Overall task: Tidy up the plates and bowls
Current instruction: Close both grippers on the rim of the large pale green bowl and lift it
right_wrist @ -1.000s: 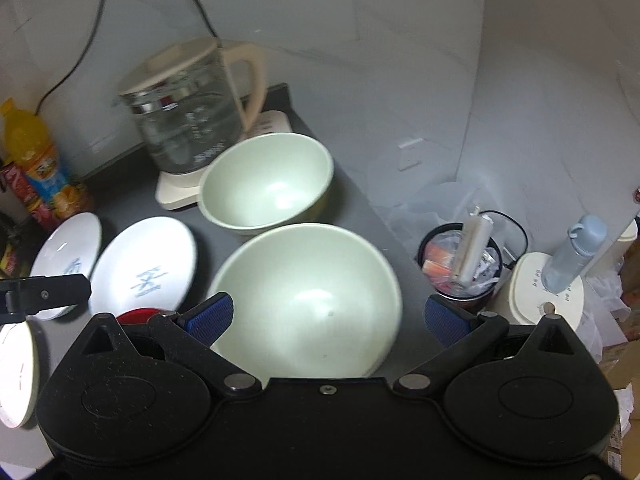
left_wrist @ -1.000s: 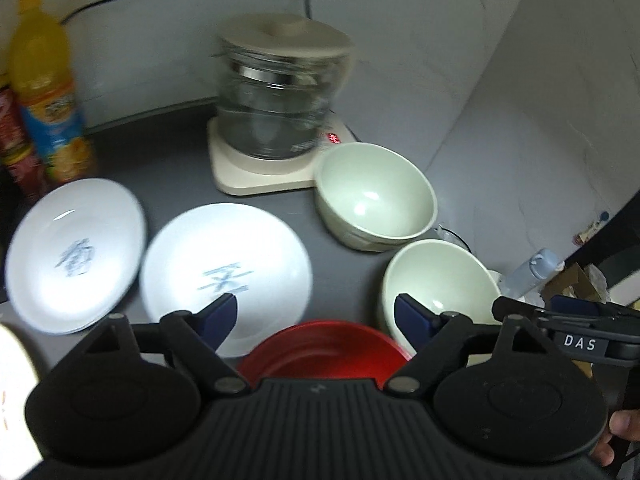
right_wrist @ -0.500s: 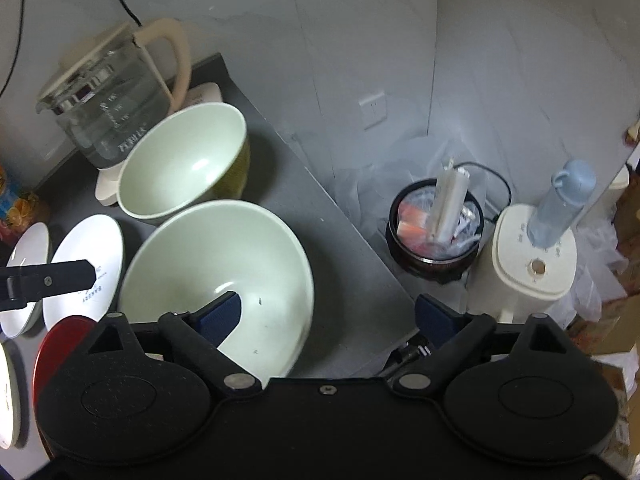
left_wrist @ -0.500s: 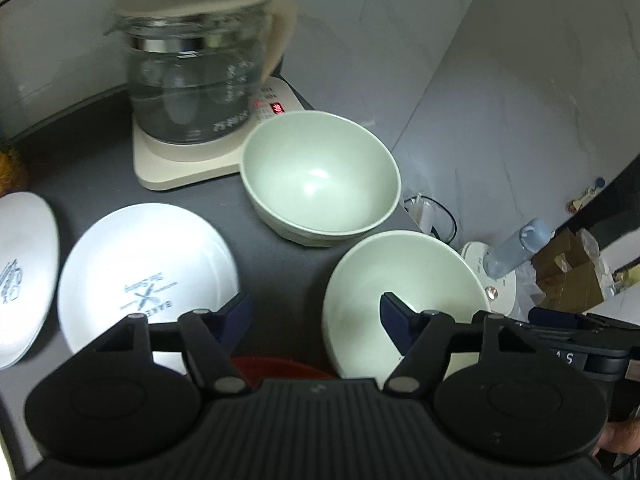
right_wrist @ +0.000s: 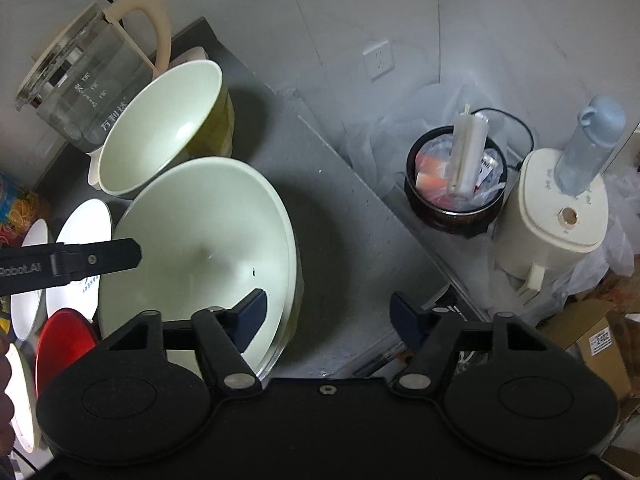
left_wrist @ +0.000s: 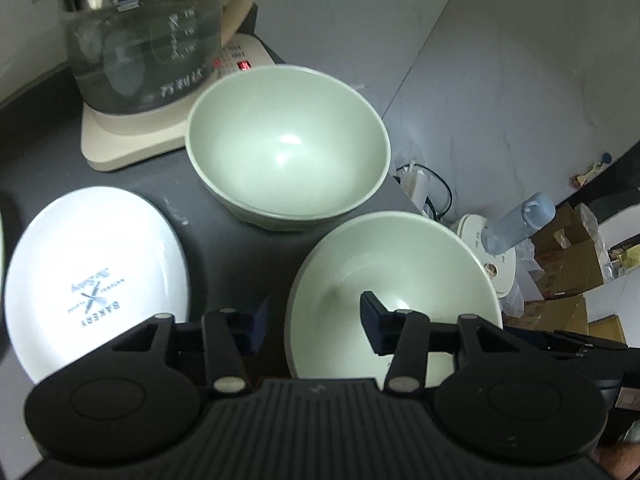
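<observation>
Two pale green bowls stand on the dark counter: a near bowl [left_wrist: 394, 288] [right_wrist: 200, 252] and a far bowl [left_wrist: 288, 144] [right_wrist: 160, 128] beside the kettle. My left gripper [left_wrist: 314, 322] is open and straddles the near bowl's left rim, one finger inside, one outside. My right gripper [right_wrist: 326, 314] is open and straddles the same bowl's right rim. A white "BAKERY" plate [left_wrist: 96, 280] lies to the left. More white plates [right_wrist: 30, 280] and a red plate [right_wrist: 64, 344] show at the left in the right wrist view.
A glass kettle [left_wrist: 140, 36] on a cream base stands at the back. The counter's right edge [right_wrist: 400, 220] drops off to the floor, where a waste bin [right_wrist: 456, 188], a cream appliance [right_wrist: 556, 220] with a blue bottle, and cardboard boxes [left_wrist: 568, 256] stand.
Both grippers have moved forward and down onto the near green bowl's rim, from either side. The left view has swung right; the red plate has left it.
</observation>
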Tool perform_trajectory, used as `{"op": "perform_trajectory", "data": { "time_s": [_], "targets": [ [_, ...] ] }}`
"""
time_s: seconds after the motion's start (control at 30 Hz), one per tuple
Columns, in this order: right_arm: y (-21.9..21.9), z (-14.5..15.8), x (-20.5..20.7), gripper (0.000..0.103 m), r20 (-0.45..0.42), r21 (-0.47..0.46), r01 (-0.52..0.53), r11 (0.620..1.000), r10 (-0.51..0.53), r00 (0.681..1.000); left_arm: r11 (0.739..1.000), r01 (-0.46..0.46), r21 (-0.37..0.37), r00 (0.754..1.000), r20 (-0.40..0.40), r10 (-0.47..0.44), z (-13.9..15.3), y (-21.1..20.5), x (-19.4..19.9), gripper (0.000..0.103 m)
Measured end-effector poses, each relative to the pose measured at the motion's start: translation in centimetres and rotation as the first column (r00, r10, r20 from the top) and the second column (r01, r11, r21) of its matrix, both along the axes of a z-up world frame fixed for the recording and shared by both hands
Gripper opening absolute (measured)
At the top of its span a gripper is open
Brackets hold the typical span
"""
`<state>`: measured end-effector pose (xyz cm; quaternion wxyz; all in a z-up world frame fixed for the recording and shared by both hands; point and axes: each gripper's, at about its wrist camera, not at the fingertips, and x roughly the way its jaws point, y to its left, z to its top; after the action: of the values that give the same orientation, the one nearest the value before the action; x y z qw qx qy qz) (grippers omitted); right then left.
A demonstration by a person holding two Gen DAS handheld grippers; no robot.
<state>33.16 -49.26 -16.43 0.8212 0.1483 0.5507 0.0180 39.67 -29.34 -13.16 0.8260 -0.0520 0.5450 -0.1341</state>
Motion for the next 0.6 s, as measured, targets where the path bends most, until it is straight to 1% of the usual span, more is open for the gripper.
{"op": "perform_trajectory", "data": {
  "time_s": [0.03,0.07,0.17,0.2,0.23,0.33,0.47,0.6],
  "targets": [
    [0.1,-0.2,0.1,0.058,-0.007,0.004,-0.003,1.000,0.003,1.000,1.000,0.002,-0.001,1.000,-0.007,-0.002,-0.3,-0.1,0.1,0.039],
    [0.1,-0.5,0.2,0.052,-0.015,0.009,-0.005,1.000,0.005,1.000,1.000,0.003,-0.002,1.000,-0.015,-0.003,-0.6,-0.2,0.3,0.037],
    [0.0,-1.1,0.4,0.036,-0.031,0.051,0.001,0.999,0.000,1.000,1.000,0.004,0.023,1.000,-0.016,-0.004,-1.2,-0.7,0.6,0.029],
    [0.0,-1.2,0.4,0.034,-0.032,0.059,0.002,0.998,0.000,0.999,1.000,0.001,0.022,1.000,-0.022,0.000,-1.4,-0.6,0.8,0.024],
    [0.0,-1.2,0.4,0.027,-0.031,0.066,0.002,0.998,0.000,1.000,1.000,-0.001,0.020,0.999,-0.032,0.002,-1.6,-0.6,0.9,0.019],
    [0.2,-1.1,0.6,0.012,-0.025,0.098,-0.002,0.995,0.004,1.000,1.000,-0.011,0.017,0.999,-0.049,0.012,-2.3,-0.3,1.2,0.012],
    [0.2,-1.0,0.6,0.011,-0.023,0.092,0.009,0.996,-0.007,1.000,1.000,-0.021,0.004,0.998,-0.061,0.022,-2.6,0.0,1.6,0.009],
    [-0.3,-0.4,0.2,0.011,-0.016,0.096,0.029,0.995,-0.027,0.999,1.000,-0.011,-0.023,0.998,-0.056,0.010,-1.9,0.0,1.2,0.009]
  ]
}}
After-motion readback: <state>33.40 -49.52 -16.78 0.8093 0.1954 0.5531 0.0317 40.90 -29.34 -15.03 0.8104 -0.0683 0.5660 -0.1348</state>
